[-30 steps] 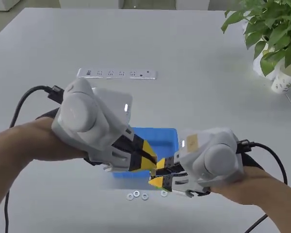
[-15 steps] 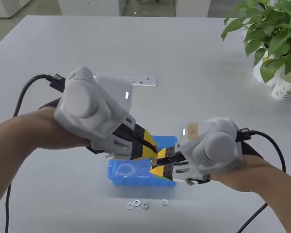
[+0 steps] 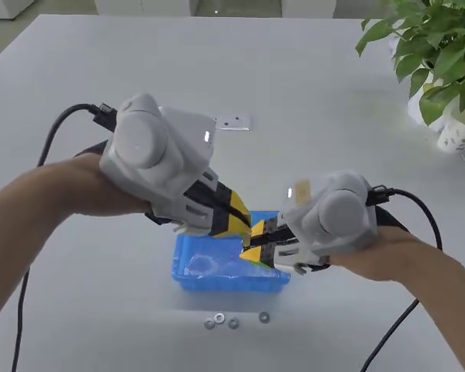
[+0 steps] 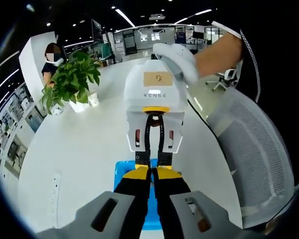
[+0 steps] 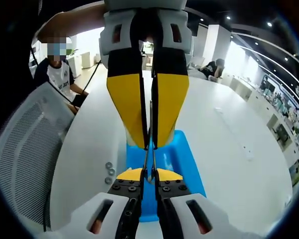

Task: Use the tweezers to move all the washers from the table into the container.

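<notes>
Over the blue container my two grippers meet tip to tip. The left gripper comes in from the left and the right gripper from the right. In the right gripper view a thin metal pair of tweezers runs between the left gripper's yellow jaws and the right gripper's own, both pressed shut on it. Several small washers lie on the table just in front of the container, and some washers show left of the container. The left gripper faces the right gripper.
A white power strip lies on the grey table behind the left gripper. A potted plant stands at the far right edge. Black cables trail from both grippers. A mesh chair is beside the table.
Both grippers, still tip to tip, have moved up and away from the washers to sit over the container, which now shows more. The head camera has shifted a little.
</notes>
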